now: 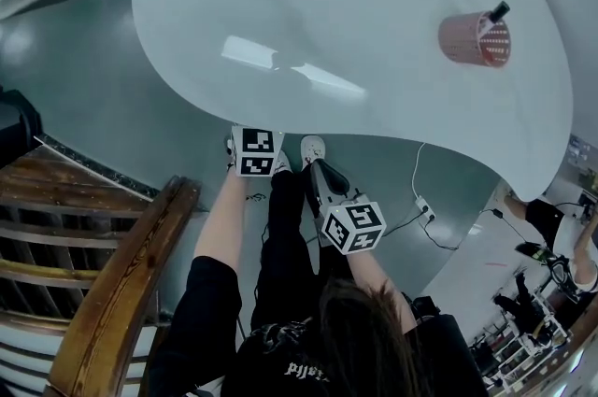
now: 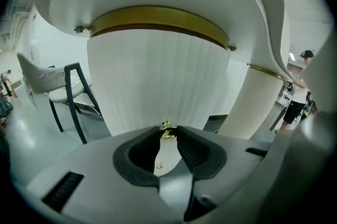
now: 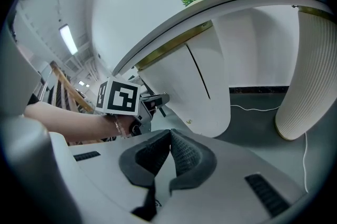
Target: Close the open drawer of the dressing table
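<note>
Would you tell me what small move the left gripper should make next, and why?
Probably ease the left gripper straight forward, toward the table. Its jaws pinch the brass knob on the ribbed drawer front, so a steady push should slide it shut.

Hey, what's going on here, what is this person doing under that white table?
A person stands at a white dressing table, a gripper in each hand, both reaching under its top. The left gripper has its fingers closed on the small gold knob of the ribbed white drawer front. The right gripper hangs beside it, fingers together and empty. How far the drawer is pushed in is hard to tell.
</note>
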The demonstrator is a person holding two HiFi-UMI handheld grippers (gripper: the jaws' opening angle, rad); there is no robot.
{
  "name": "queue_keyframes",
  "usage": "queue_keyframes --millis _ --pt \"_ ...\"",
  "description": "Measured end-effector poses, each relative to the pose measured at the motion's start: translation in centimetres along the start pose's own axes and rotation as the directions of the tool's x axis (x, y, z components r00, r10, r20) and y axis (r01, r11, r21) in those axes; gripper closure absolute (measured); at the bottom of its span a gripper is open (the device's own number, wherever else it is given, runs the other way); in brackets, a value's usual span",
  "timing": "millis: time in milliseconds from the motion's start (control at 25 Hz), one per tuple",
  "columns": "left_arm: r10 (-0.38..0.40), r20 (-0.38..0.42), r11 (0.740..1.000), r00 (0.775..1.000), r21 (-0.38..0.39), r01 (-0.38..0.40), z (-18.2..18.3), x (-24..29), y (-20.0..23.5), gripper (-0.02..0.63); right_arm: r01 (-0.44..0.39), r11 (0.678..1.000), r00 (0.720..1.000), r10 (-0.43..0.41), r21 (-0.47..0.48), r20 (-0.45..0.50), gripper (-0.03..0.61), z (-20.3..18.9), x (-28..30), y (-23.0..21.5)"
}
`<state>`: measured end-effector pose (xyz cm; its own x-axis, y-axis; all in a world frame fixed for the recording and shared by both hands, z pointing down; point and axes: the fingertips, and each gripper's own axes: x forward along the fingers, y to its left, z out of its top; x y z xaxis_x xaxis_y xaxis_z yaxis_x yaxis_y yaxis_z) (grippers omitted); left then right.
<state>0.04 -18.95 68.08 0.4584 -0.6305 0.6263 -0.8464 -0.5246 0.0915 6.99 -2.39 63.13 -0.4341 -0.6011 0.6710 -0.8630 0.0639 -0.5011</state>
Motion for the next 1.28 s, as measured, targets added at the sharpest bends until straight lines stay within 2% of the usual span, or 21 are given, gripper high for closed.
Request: queue_keyframes --millis 360,680,760,920,1040,1280 --pt "-0.031 0.011 0.999 0.999 0.012 0.031 -0.4 0.4 -0.1 0.497 0.002 1.0 1.0 -0.002 0.004 0.004 0.552 -0.3 0.0 0.1" --pt "-0.014 0.019 1.0 1.0 0.012 0.014 -0.2 0.5 0.0 0.495 -0.002 1.0 1.0 0.001 0.006 0.023 0.552 -0.2 -0.4 0.4" --pt "-0.021 -0.003 1.0 1.0 -0.001 0.021 -0.4 0.4 -0.1 0.492 -0.005 1.0 1.0 0.004 0.009 0.025 0.552 -0.3 -0.7 0.7" --pt "-0.022 -0.039 0.999 0.999 -0.038 0.02 -0.5 -0.1 -0.3 0.411 -0.001 1.0 1.0 0.0 0.017 0.025 0.551 -0.3 -1.5 0.8" --pt "0.02 -0.053 0.998 0.998 -0.059 -0.023 -0.6 -0.9 -0.2 0.397 -0.001 1.0 1.0 0.001 0.006 0.03 0.551 -0.1 -1.8 0.8" --pt "0.013 -0.109 0.994 0.994 -0.105 -0.024 -2.1 -3.9 -2.5 0.39 -0.012 0.999 0.999 0.013 -0.044 0.031 0.551 0.4 -3.5 1.4"
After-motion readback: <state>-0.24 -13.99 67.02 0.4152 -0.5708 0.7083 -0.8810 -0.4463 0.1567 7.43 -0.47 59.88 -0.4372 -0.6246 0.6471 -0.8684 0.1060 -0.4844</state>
